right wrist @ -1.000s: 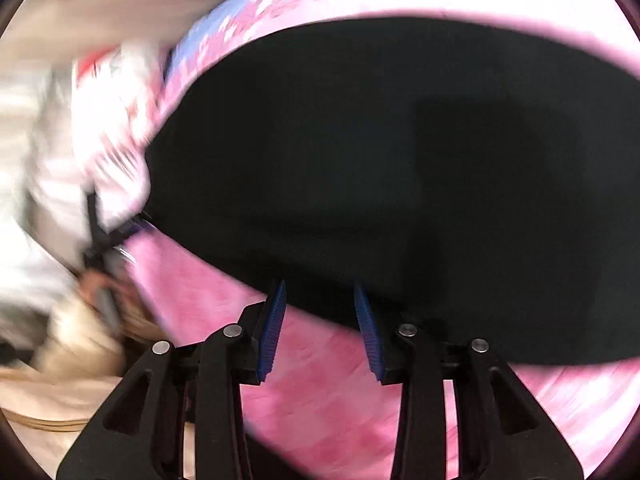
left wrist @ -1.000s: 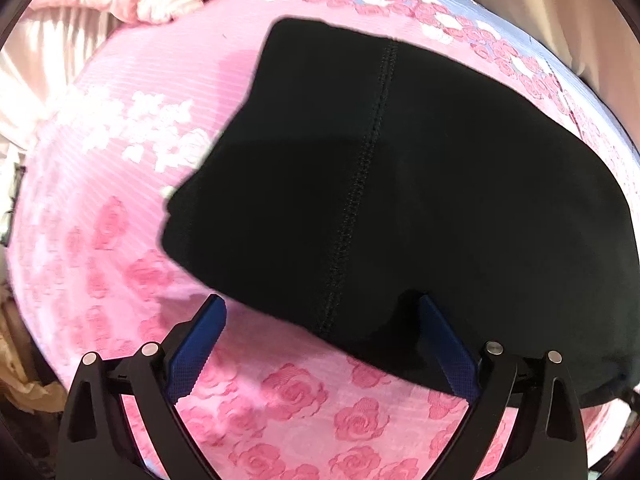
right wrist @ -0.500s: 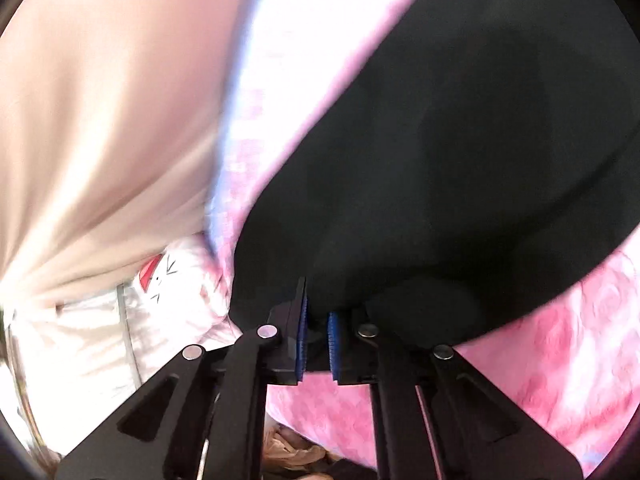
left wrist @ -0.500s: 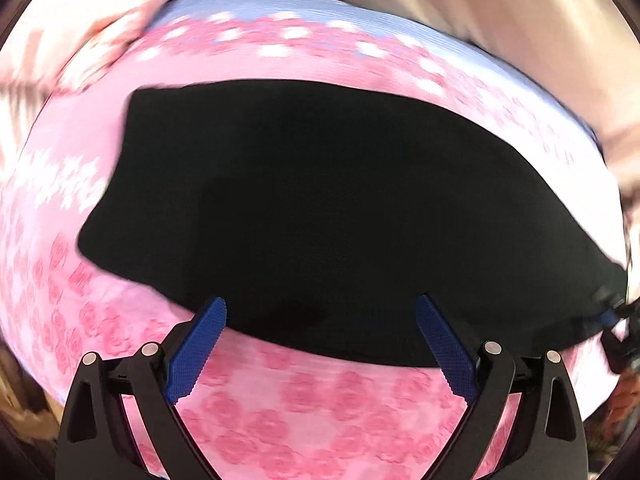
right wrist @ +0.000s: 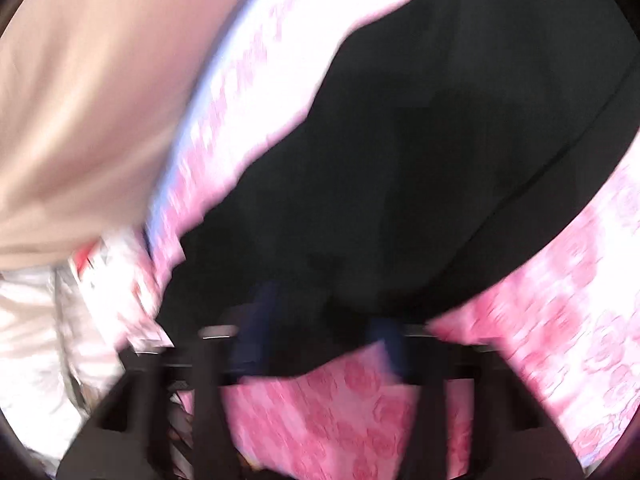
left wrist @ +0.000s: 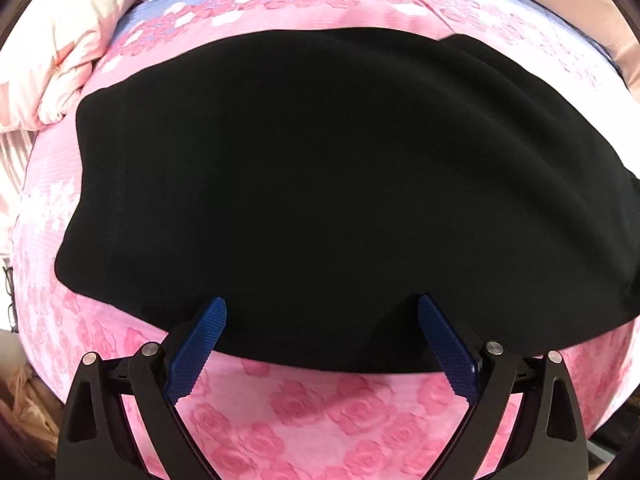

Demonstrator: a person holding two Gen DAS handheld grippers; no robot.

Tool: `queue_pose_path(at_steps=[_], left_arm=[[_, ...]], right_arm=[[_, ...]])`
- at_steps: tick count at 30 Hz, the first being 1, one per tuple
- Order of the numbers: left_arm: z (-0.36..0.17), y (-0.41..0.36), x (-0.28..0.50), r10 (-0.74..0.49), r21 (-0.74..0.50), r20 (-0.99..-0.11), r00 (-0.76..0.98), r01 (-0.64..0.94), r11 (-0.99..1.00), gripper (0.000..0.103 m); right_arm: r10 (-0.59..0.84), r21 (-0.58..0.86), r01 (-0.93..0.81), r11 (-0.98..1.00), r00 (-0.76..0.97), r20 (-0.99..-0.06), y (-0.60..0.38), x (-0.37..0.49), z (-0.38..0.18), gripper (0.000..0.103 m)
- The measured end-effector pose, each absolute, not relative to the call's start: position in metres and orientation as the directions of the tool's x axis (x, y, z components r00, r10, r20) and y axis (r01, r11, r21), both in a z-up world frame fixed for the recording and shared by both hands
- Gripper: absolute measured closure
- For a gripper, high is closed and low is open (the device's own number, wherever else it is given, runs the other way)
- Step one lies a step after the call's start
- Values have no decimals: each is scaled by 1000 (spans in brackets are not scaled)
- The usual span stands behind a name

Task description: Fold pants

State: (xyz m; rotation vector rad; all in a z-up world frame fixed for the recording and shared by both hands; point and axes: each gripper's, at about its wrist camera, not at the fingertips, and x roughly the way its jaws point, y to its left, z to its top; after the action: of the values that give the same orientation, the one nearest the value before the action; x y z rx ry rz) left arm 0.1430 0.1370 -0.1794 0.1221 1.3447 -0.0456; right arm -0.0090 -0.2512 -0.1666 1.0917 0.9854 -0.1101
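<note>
Ahead of my left gripper point(left wrist: 322, 344), the black pants point(left wrist: 320, 184) lie flat as one broad dark slab across the pink rose-print bedspread point(left wrist: 320, 412), their near edge running just under the blue pads point(left wrist: 200, 344), which sit spread wide with nothing between them. The fabric looks smooth, with a faint layered edge at the far right and a pink-and-white pillow point(left wrist: 52, 52) beyond the far left corner. Compared with half a second ago, the left view has steadied and drawn closer, so the pants fill more of it. On the right side the change is bigger: the right gripper point(right wrist: 320, 344) was pinched tight on the cloth edge then, and now its blue pads point(right wrist: 256, 320) stand apart, though the frame is heavily smeared by motion. The pants point(right wrist: 420, 160) stretch away up and to the right of it, with beige cloth point(right wrist: 100, 100) off to its left. Both grippers point low over the near hem.
</note>
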Motion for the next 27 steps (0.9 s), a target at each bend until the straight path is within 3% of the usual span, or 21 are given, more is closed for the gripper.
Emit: queue_pose_path(at_steps=[3,5,6,7,8,12,15,20,24,26,27], left_arm=[[-182,145,143,16,40,-971,240,98,994,5],[-178,152,141,34,57,-969,245,88,995,5],[-177,153,141,55,79,-966,254,84,993,5],[-177,157,140,61,85,-965,255,82,993,5],[-179,159,141,55,76,-967,249,75,994,5],[-179,165,145,52,66,-971,234,53,996,5],[-179,165,146,64,78,-971,231,50,996,5],[-174,146,135,77,85,-974,212,28,996,5],[-174,141,135,98,101,-973,211,6,995,5],[-172,137,134,112,114,-972,204,-1,993,5],[-171,136,134,120,122,-972,202,-3,993,5]], right_arm=[[292,615,540,575,567,-771,-274,-14,-161,88],[299,686,520,509,641,-707,-278,-21,-155,87],[275,678,522,517,649,-710,-281,-24,-153,70],[247,626,558,545,607,-756,-284,-23,-158,48],[239,601,591,538,577,-781,-288,-21,-166,51],[213,752,596,281,726,-654,-323,-35,-179,51],[157,762,609,219,749,-644,-340,-31,-185,88],[8,790,518,328,835,-550,-339,-40,-121,92],[-62,535,744,401,605,-794,-372,-56,-133,88],[3,661,687,302,693,-721,-369,-48,-138,77],[2,673,680,291,703,-711,-371,-45,-138,52]])
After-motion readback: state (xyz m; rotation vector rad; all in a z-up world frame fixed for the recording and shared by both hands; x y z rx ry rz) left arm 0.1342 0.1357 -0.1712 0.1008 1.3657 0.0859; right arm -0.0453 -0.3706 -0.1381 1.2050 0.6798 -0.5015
